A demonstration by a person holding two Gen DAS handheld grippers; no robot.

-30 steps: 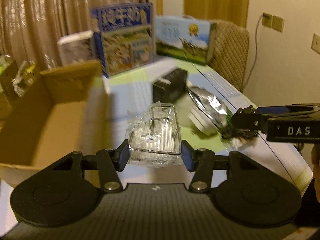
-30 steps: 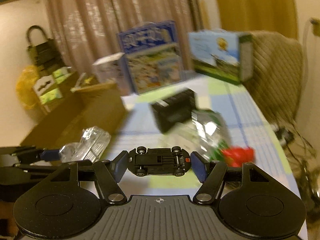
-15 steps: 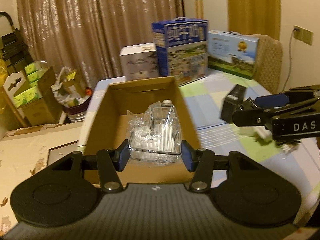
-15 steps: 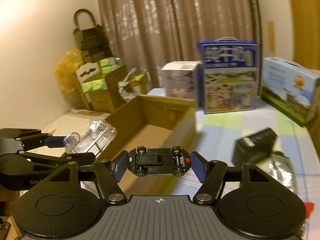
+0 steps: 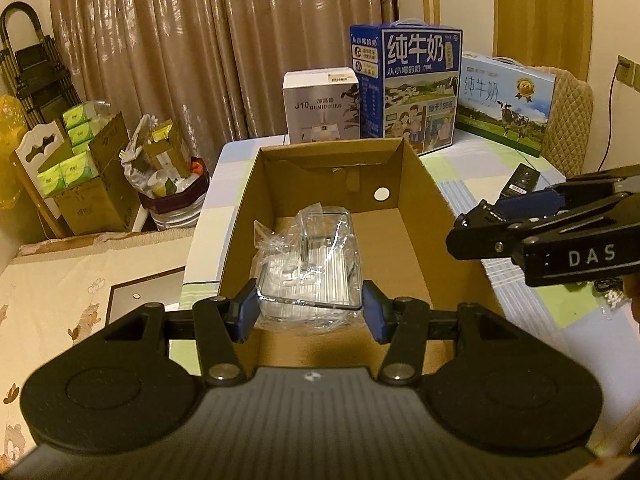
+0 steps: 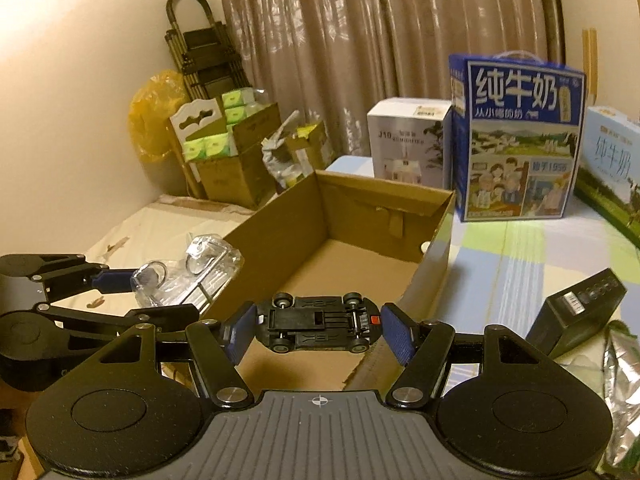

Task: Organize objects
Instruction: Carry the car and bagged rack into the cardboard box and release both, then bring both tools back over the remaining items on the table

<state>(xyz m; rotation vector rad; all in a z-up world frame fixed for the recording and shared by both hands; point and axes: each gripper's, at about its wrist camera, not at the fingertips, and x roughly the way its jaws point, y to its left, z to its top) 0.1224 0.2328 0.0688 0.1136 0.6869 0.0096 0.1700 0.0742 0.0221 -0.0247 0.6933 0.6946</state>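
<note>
Your left gripper (image 5: 310, 310) clamps the plastic-wrapped clear case (image 5: 310, 264) over the open cardboard box (image 5: 420, 184); your right gripper (image 6: 318, 332) pinches the upside-down toy car (image 6: 318, 326) at its near rim. A second ago both hung over the tabletop (image 6: 516, 248). The white carton (image 5: 320, 108) seems to read "J10 HUMIDIFIER".

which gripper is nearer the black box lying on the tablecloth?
Right. The right gripper holds its toy car just left of the black box; the left gripper is farther left, across the cardboard box.
</note>
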